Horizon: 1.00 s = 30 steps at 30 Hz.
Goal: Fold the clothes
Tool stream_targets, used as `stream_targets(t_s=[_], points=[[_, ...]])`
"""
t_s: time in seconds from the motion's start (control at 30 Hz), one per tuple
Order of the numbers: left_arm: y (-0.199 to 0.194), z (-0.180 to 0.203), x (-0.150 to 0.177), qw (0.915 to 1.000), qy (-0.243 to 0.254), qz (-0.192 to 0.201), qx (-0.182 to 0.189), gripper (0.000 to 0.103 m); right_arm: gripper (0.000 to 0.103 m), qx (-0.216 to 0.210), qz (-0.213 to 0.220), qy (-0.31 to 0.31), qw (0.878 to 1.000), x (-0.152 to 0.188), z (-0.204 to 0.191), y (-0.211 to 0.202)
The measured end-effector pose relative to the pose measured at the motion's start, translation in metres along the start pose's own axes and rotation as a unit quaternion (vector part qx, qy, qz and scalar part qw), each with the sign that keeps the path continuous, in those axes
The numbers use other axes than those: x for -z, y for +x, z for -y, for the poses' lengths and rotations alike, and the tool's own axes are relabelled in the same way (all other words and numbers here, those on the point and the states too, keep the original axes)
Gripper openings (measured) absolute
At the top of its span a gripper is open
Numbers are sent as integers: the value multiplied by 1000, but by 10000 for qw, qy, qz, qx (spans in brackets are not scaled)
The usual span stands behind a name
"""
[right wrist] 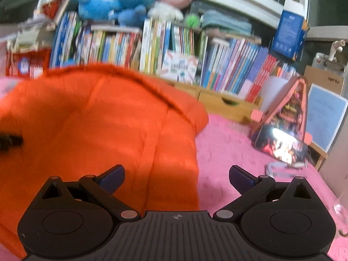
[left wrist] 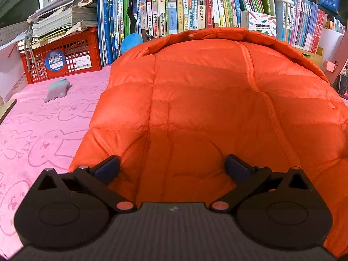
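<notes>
An orange quilted down jacket [left wrist: 206, 100] lies spread on a pink towel with bunny outlines [left wrist: 39, 130]. My left gripper [left wrist: 171, 167] hovers open over the jacket's near hem, nothing between its fingers. In the right wrist view, which is blurred, the same jacket [right wrist: 97, 126] fills the left half. My right gripper [right wrist: 176, 178] is open above the jacket's right edge, one finger over the fabric and the other over the pink towel [right wrist: 228, 143]. A dark tip [right wrist: 10, 141] at the left edge looks like part of the other gripper.
Rows of books [left wrist: 184, 10] line the back, with a red crate [left wrist: 63, 58] under paper stacks at the left. A small grey-green toy [left wrist: 57, 90] lies on the towel. A phone [right wrist: 282, 145] leans on a pink stand at the right. Plush toys [right wrist: 134, 0] sit atop the books.
</notes>
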State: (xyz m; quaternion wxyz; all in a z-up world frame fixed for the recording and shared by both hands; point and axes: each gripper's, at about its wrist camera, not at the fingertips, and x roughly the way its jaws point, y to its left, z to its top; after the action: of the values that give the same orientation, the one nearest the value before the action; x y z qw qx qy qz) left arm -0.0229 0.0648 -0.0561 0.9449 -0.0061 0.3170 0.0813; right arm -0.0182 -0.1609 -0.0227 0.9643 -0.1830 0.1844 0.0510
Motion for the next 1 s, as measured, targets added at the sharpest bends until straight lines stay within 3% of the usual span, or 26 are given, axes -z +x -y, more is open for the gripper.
stream_targets(t_s=[0.27, 0.4, 0.57, 0.6, 0.63, 0.67, 0.7, 0.77, 0.87, 0.93, 1.0], points=[[0, -1, 0, 10000, -26, 0, 21, 103, 103, -197, 891, -210, 9956, -59, -7, 18], [0, -2, 0, 10000, -63, -7, 50, 103, 103, -442, 582, -420, 9964, -100, -39, 81], [1, -4, 0, 9999, -127, -12, 95, 103, 102, -331, 147, -1025, 9941, -129, -92, 155], [1, -5, 0, 9998, -141, -13, 104, 103, 92, -299, 0, -1044, 9941, -132, -96, 166], [1, -5, -1, 9998, -153, -15, 113, 103, 48, -178, -45, -954, 9953, -135, -89, 169], [1, -6, -1, 9998, -165, -17, 122, 103, 19, -24, -55, -838, 9965, -138, -78, 169], [1, -6, -1, 9998, -173, -20, 128, 103, 9, 129, -65, -720, 9973, -141, -68, 169], [0, -6, -1, 9998, -176, -23, 133, 103, 9, 436, -85, -485, 9978, -148, -47, 170], [0, -6, -1, 9998, -175, -21, 132, 103, 9, 1252, 127, 32, 9920, -148, 20, 145], [0, -6, -2, 9998, -172, -21, 128, 103, 9, 1886, 156, 354, 9813, -143, 68, 129], [0, -6, -2, 9998, -165, -24, 122, 103, 10, 2594, -48, 1024, 9603, -130, 120, 114]])
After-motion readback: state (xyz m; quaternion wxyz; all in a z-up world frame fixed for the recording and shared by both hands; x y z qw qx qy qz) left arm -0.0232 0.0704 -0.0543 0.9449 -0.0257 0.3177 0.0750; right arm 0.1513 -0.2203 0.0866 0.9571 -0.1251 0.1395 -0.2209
